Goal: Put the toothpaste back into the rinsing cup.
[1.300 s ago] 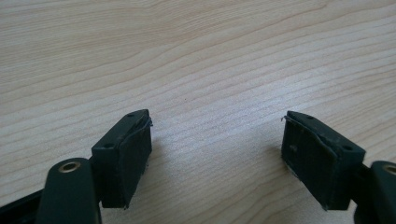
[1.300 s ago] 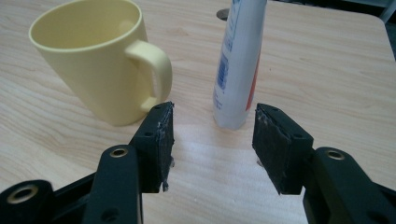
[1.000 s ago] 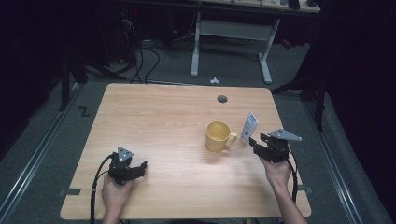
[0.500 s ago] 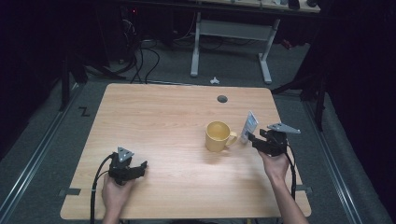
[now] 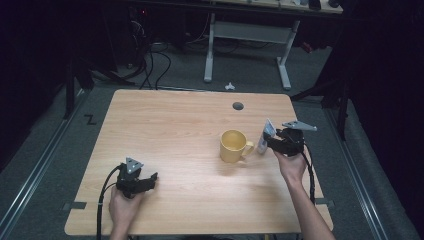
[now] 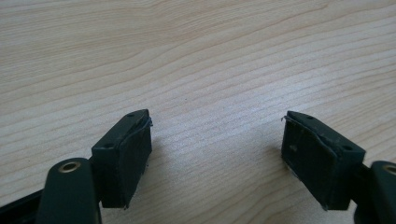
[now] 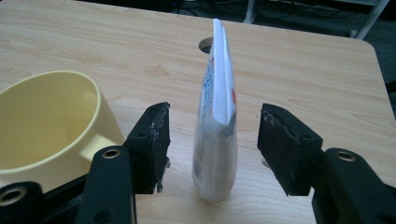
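A white tube (image 7: 217,116) stands upright on its cap on the wooden table (image 5: 175,120), just right of a yellow mug (image 5: 235,146). My right gripper (image 7: 212,149) straddles the tube (image 5: 265,134). Its jaws have just been closing, but a gap remains on each side and neither pad presses on the tube. The mug (image 7: 46,121) sits close beside the left jaw. In the high view my right gripper (image 5: 270,142) points left toward the mug. My left gripper (image 5: 150,179) rests near the table's front left, and its jaws (image 6: 217,154) stand open over bare wood.
A round cable hole (image 5: 238,106) lies in the tabletop behind the mug. Beyond the far edge stand a white desk frame (image 5: 245,45) and loose cables (image 5: 150,55) on the floor. The table's right edge runs close to my right hand.
My right hand has moved farther up the table and slightly left, bringing its jaws around the tube. The tube, mug and left gripper have stayed put.
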